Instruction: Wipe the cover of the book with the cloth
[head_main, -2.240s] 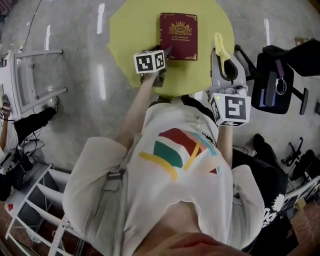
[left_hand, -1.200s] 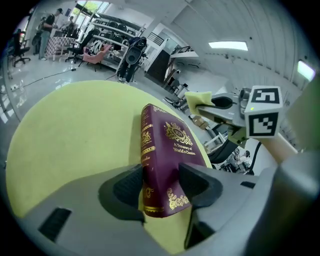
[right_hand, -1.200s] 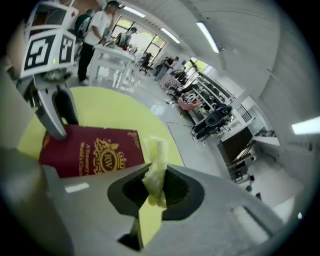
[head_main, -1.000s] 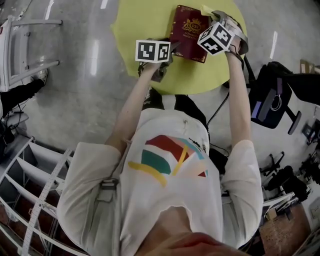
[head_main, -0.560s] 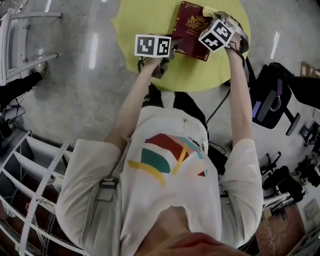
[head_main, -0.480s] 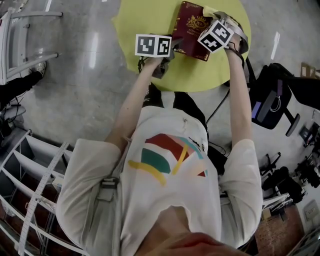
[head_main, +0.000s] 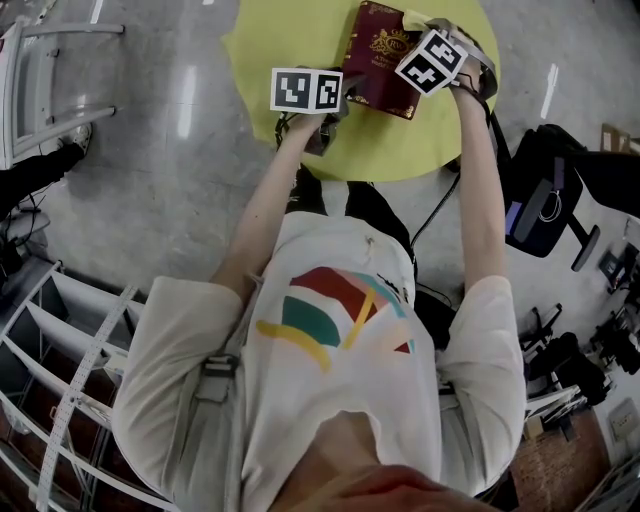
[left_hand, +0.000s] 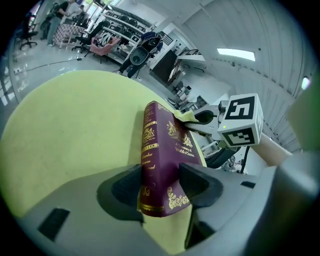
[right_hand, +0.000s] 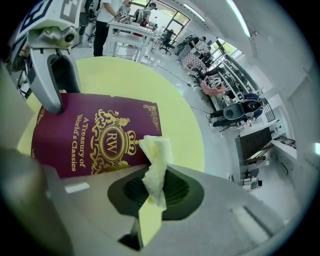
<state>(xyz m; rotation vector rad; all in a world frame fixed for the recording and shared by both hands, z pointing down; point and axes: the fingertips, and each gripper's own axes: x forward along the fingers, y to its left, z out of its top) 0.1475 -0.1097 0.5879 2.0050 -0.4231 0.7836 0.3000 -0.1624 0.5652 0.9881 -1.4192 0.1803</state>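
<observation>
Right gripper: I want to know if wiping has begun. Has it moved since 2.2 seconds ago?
Yes. The right gripper swung left from the table's right edge to over the book, carrying the cloth.

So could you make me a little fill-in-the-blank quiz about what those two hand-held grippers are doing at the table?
The left gripper is shut on a maroon ____.
The right gripper pinches a crumpled yellow ____.
The gold crest in the right gripper view carries the letters ____.
Missing words: book, cloth, RW.
</observation>
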